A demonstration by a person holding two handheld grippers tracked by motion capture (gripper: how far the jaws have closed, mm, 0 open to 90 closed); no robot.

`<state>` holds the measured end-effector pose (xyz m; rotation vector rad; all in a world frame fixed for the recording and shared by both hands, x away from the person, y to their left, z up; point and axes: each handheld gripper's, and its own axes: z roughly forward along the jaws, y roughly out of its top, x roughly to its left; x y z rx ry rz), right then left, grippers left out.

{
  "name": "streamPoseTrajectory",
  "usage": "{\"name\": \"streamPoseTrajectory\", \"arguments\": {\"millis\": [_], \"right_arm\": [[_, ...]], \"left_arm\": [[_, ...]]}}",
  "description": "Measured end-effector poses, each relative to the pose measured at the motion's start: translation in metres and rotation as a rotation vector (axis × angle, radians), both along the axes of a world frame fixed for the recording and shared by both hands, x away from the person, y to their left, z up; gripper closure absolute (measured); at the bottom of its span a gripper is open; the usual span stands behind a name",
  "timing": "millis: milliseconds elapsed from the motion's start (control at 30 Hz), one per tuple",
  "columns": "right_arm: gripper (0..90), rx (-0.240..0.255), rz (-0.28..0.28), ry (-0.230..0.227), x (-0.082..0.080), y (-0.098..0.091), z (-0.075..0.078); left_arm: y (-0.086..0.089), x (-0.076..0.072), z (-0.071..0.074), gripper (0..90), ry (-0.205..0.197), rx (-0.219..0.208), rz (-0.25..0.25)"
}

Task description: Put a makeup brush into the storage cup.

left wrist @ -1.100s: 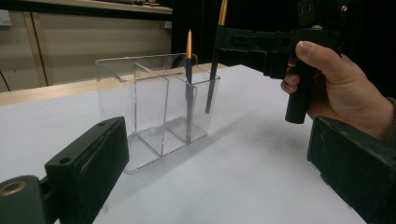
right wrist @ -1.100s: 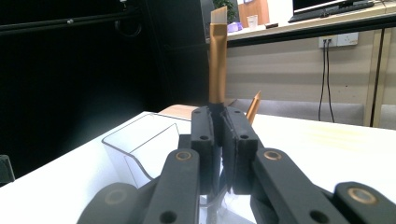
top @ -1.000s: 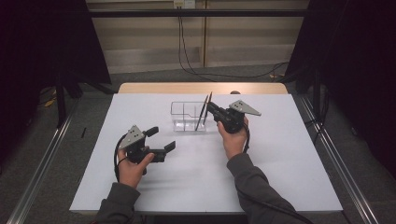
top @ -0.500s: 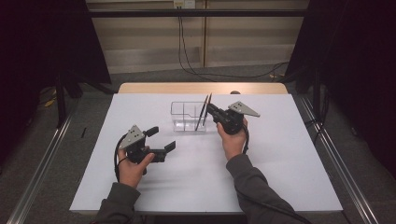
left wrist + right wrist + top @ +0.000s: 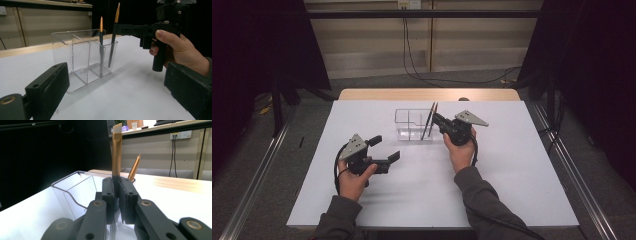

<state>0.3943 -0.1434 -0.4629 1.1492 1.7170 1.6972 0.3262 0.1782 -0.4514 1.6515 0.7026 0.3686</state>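
White tabletop (image 5: 512,190) stretches out from the person's side, and both forearms come in over its near edge. Nearest, the left hand (image 5: 354,175) rests low on the table with its wrist turned inward, holding the left gripper (image 5: 384,149) roughly level and pointing toward the middle of the table. Its jaws stand wide apart with nothing between them; in the left gripper view the two black pads frame the scene without touching anything.

Farther out, the right hand (image 5: 460,150) is raised, forearm angled up from the table, gripping the handle of the right gripper (image 5: 435,119), which points left toward a clear acrylic holder (image 5: 409,125). Its jaws are clamped tight on a dark brush with a gold upper part (image 5: 116,150), held nearly upright; its lower end sits at the holder's right end compartment, though I cannot tell whether the tip touches the bottom. A second brush (image 5: 101,37) stands just beside it in the holder, leaning slightly.

Beyond the holder runs the table's wooden far edge (image 5: 377,94).
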Motion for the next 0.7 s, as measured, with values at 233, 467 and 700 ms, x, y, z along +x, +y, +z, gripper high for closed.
{"name": "streamPoseTrajectory", "arguments": {"millis": [233,467,700], "right_arm": [[83.8,-0.004,0.001,0.007,-0.0001,0.0004,-0.0026],[83.8,-0.01,0.001,0.012,-0.0005,0.0002,-0.0032],[83.8,-0.008,0.004,0.026,-0.0008,-0.0002,-0.0054]], "left_arm": [[0.0002,0.0001,0.0,5.9,0.0,0.004,0.0],[-0.0008,0.0003,-0.0004,5.9,-0.004,0.0,-0.002],[-0.0005,0.0004,0.0001,6.0,-0.007,0.003,-0.004]]}}
